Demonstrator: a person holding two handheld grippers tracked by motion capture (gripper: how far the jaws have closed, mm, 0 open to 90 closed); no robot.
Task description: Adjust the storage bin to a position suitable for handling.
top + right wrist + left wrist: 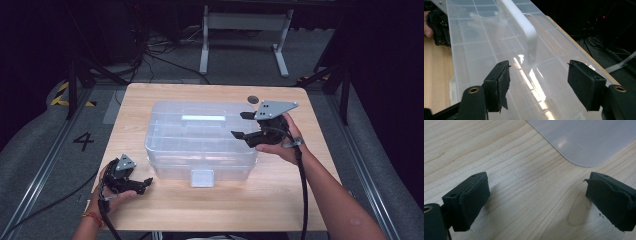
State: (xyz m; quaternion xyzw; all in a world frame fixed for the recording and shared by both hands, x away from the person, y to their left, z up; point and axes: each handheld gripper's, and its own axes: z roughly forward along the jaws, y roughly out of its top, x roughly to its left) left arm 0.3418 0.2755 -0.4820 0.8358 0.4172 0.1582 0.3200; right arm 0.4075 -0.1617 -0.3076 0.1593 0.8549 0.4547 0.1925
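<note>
Left side first: the left tool (134,183) sits low over the tabletop (210,210), near the front-left corner of the clear plastic organizer box (200,142), held in the left hand (112,192). Jaws spread wide, nothing between them; in the left gripper view they frame bare wood grain, with a rounded corner of the box (584,142) just ahead and toward the right jaw. No contact with the box seen. Centre: the box lies in the middle of the tabletop, long axis running left to right across it, lid on, with a white latch tab (202,178) at the middle of the near edge and a pale carry handle (203,118) along the top. Divided compartments show through the lid; contents too faint to tell. Right side: the right tool (241,125), held in the right hand (287,145), is raised at the box's right end, pointing left along the long axis. Jaws wide apart, gripping nothing. In the right gripper view the lid (499,50) stretches away beneath the jaws and the handle (521,27) runs straight ahead, roughly centred between them. Judgement: the right tool is nearer the handle and lined up end-on with it; the left tool is nearer the front corner, and the latch lies to its right.
</note>
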